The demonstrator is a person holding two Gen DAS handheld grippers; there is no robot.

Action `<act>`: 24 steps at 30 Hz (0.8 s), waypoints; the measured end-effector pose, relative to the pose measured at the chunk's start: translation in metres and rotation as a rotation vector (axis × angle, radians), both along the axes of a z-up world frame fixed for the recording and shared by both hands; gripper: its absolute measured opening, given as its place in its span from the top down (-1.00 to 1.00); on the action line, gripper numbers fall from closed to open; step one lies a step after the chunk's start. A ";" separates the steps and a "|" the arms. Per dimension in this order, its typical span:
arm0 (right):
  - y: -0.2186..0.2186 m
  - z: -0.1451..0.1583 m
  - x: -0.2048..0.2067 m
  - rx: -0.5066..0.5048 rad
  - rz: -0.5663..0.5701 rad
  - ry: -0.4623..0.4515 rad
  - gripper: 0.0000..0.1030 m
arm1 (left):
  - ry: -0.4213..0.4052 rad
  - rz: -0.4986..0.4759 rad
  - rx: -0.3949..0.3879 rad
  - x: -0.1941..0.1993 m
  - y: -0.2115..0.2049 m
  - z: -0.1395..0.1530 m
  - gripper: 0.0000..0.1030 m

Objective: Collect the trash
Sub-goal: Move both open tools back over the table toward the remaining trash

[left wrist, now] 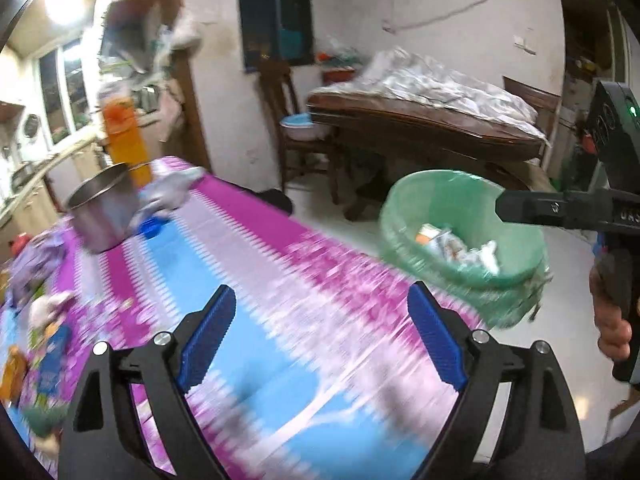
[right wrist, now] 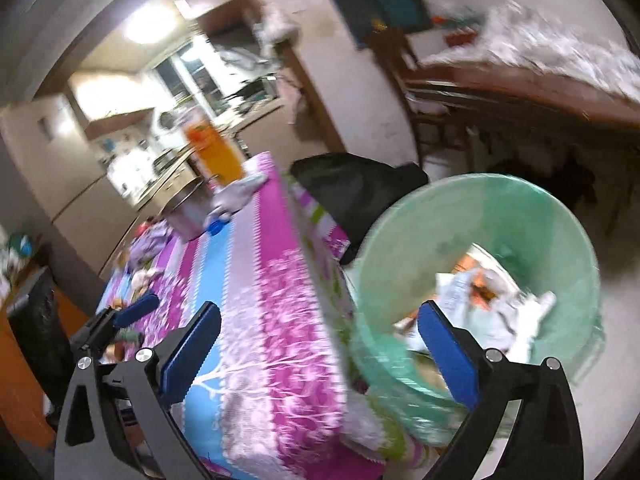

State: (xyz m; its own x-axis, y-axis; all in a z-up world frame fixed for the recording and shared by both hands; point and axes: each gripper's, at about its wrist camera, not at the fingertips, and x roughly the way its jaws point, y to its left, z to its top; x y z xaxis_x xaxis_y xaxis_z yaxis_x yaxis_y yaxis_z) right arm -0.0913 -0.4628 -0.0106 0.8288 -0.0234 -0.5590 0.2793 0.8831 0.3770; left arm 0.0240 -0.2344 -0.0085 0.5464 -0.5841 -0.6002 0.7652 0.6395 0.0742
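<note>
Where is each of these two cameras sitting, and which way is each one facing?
Left wrist: rides the left gripper, facing down the table toward a steel pot; its open blue-padded fingers, the right gripper's finger and a hand show.
Right wrist: rides the right gripper, facing the table edge and green-lined trash bin; its open fingers and the left gripper's tip show.
Shared: table, pot, orange bottle, bin.

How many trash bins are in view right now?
1: the green-lined bin stands on the floor beside the table's edge, paper scraps inside. Blur and clutter could be hiding another.
</note>
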 end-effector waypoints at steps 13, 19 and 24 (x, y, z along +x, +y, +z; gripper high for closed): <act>0.180 -0.028 0.120 -0.224 0.505 0.117 -0.90 | 0.045 0.470 -0.087 -0.005 0.251 0.006 -0.65; 0.276 -0.031 0.169 -0.371 0.822 0.110 -0.90 | 0.051 0.588 -0.134 0.015 0.339 0.018 -0.66; 0.329 -0.027 0.194 -0.548 1.008 0.097 -0.82 | -0.009 0.532 -0.013 0.043 0.376 0.012 -0.66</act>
State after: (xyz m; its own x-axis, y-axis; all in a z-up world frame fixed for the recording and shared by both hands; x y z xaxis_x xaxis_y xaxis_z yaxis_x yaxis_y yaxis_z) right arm 0.1023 -0.1341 -0.0380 0.5631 0.3660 -0.7409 -0.6403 0.7601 -0.1112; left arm 0.0668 0.1418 0.0033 0.7741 -0.2326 -0.5888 0.3344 0.9399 0.0683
